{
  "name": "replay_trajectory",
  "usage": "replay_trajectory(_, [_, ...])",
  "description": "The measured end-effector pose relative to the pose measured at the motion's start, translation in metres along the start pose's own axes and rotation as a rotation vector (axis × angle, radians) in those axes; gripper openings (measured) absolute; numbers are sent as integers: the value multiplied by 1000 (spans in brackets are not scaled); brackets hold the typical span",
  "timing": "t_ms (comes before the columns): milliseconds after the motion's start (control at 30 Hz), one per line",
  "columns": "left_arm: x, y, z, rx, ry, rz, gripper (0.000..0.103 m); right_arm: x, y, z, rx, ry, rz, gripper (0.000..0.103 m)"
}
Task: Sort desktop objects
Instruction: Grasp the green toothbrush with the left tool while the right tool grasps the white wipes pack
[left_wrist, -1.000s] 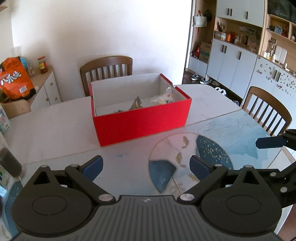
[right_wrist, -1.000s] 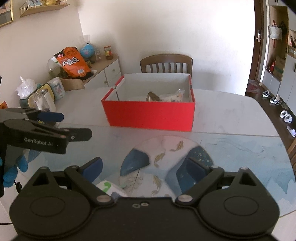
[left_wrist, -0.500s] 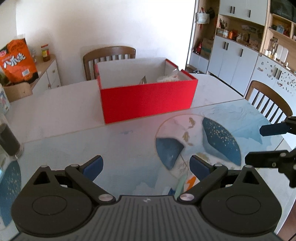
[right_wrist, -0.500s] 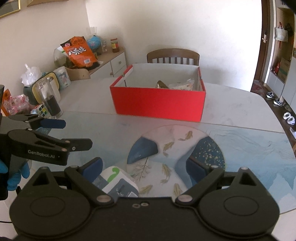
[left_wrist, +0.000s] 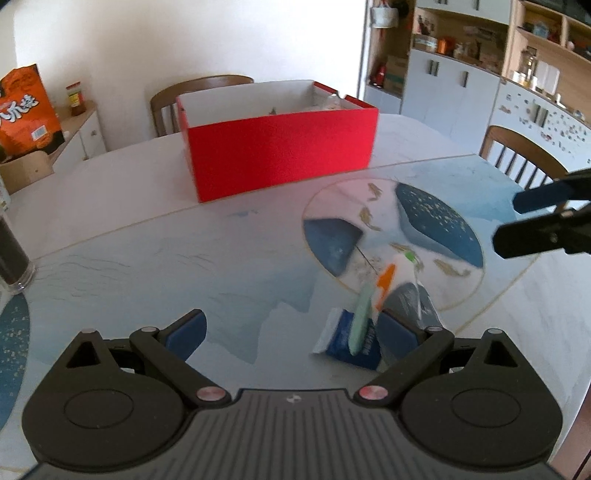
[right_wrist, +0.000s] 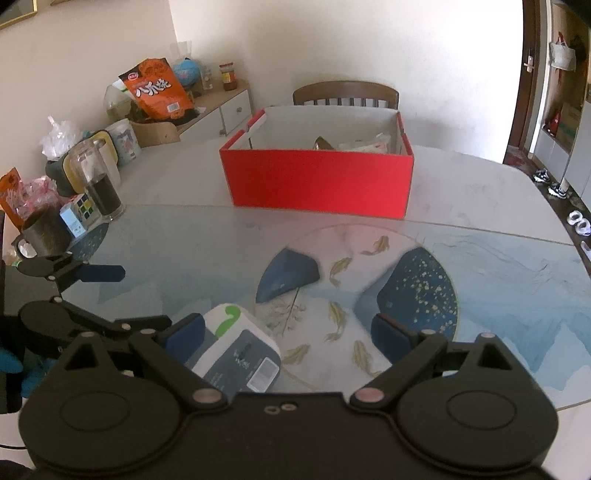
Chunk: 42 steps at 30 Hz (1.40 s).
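Claws (left_wrist: 291, 330) (right_wrist: 288, 330) are both gaping wide, holding nothing, because the white packet (right_wrist: 236, 347) is lying flat on the surface (right_wrist: 184, 251), waiting; the red box (right_wrist: 317, 181) is sitting at twelve o'clock.

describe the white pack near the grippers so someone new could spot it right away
Start at the red box on the table, then come forward over the round fish-print mat to its near left edge. The flat pack lies there: white with a green swirl and a grey label, beside a blue packet.
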<state>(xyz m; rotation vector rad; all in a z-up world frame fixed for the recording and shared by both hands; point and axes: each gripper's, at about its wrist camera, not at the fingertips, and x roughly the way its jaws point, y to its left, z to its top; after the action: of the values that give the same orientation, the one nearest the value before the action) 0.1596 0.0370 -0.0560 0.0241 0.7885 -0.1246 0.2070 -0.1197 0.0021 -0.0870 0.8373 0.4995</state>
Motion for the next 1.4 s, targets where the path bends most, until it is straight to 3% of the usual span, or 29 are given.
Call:
replay_trajectory(600, [22,-44,-11,86,21,-60,99,17,10,-10,12,53,26,96])
replay_trajectory(867, [45,-49,-7,96,43,-78,93,43,9,-19,52,123,-16,91])
replay_trajectory(1167, [62,-45,-6,89,68,-105,73,64,-7,-26,75,178,-97,76])
replay_trajectory(1333, [61,-45,-5,109,48,-110,51,68,-12,-25,35,185,-150,70])
replay_trajectory(1400, [60,-45,-6,128,44,-112,47,69,-14,-26,20,183,-174,61])
